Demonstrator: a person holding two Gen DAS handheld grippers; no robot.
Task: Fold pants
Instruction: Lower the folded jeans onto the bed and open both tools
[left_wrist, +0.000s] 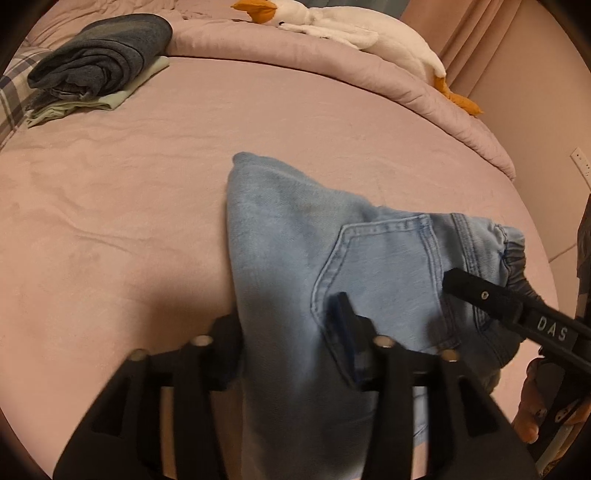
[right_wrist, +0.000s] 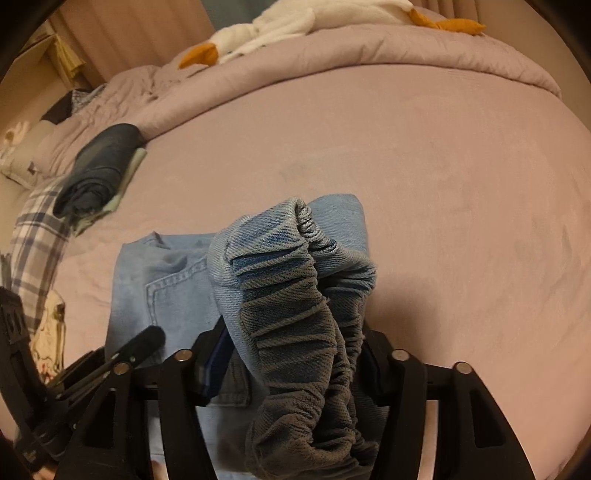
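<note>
Light-blue jeans (left_wrist: 295, 251) half-folded on the bed (left_wrist: 129, 177), left tool (left_wrist: 295, 343) pinching the leg side, right tool (right_wrist: 295, 354) clamped on the bunched elastic waistband (right_wrist: 295, 314); soft, floppy denim, probably best held at waistband and hems.

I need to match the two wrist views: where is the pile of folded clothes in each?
Left wrist: pile of folded clothes at upper left, on the bed.
Right wrist: the same pile at middle left, beside the plaid cloth.
Shared landmark: the white goose toy at the far edge of the bed.
</note>
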